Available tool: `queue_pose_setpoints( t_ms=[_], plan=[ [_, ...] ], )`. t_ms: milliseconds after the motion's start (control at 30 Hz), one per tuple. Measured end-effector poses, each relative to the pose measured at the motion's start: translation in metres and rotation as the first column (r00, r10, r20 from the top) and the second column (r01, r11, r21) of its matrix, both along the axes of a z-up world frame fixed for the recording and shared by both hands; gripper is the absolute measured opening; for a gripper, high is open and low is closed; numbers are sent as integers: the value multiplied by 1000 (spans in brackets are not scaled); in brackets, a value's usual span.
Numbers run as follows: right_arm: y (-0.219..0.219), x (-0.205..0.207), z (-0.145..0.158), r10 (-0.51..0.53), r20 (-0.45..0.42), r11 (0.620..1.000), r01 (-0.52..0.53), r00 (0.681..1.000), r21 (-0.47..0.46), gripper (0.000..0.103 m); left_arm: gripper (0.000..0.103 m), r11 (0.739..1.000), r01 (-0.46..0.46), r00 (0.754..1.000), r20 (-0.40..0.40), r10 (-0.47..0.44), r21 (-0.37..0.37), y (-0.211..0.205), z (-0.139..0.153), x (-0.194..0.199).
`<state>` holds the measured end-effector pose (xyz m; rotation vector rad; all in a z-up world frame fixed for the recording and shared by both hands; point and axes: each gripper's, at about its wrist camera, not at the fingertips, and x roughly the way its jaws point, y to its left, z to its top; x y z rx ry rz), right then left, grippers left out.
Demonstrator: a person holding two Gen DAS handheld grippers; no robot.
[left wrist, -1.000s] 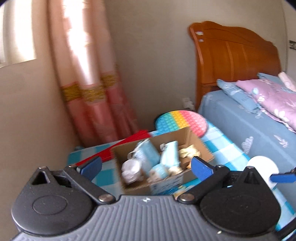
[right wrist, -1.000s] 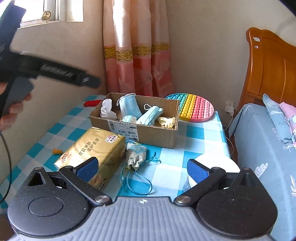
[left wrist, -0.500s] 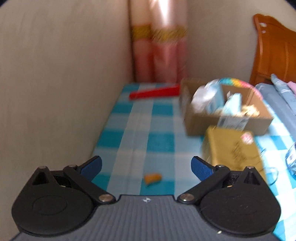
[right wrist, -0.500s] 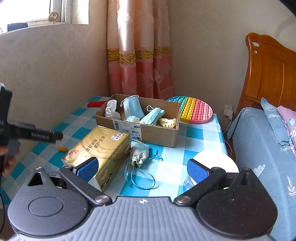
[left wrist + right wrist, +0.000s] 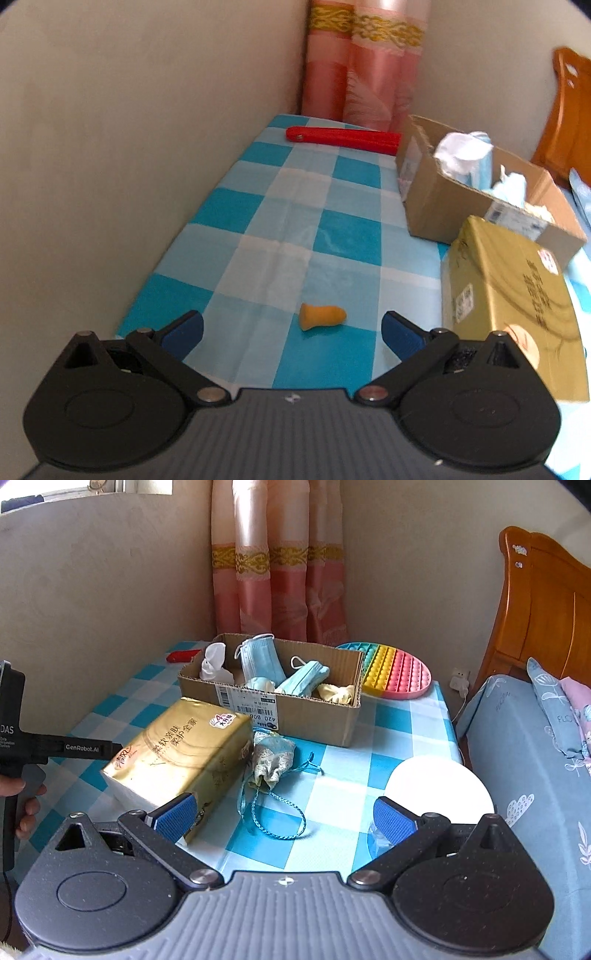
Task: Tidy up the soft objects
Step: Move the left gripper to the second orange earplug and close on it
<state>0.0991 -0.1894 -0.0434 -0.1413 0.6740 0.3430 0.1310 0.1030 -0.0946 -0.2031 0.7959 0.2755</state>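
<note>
Left gripper (image 5: 291,330) swung off box (image 5: 480,206), now low over table (image 5: 280,236), jaws spread, empty. Earplug (image 5: 322,316) lying loose just ahead between fingers: judged next pick. Right gripper (image 5: 284,814) released, idle above pouch (image 5: 273,757). Box partly filled.

Orange foam earplug (image 5: 322,316) on its side, masks (image 5: 261,664), perhaps gloves, boxed

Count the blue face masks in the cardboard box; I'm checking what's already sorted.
2: one mask standing near the cardboard box back wall, one folded mask leaning mid-box. Others may be hidden underneath.
</note>
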Motion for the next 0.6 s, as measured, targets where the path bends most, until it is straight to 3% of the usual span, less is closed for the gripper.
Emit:
queue_pose_setpoints(
  t_ms=[267, 600],
  plan=[
    [5, 12, -7, 19, -23, 1000, -19, 1000, -7, 103, 102, 998, -16, 999, -29, 18, 60, 2, -10, 8],
    [6, 14, -7, 26, -22, 1000, -26, 999, -14, 103, 103, 994, -74, 997, 6, 73, 85, 4, -12, 3]
  ],
)
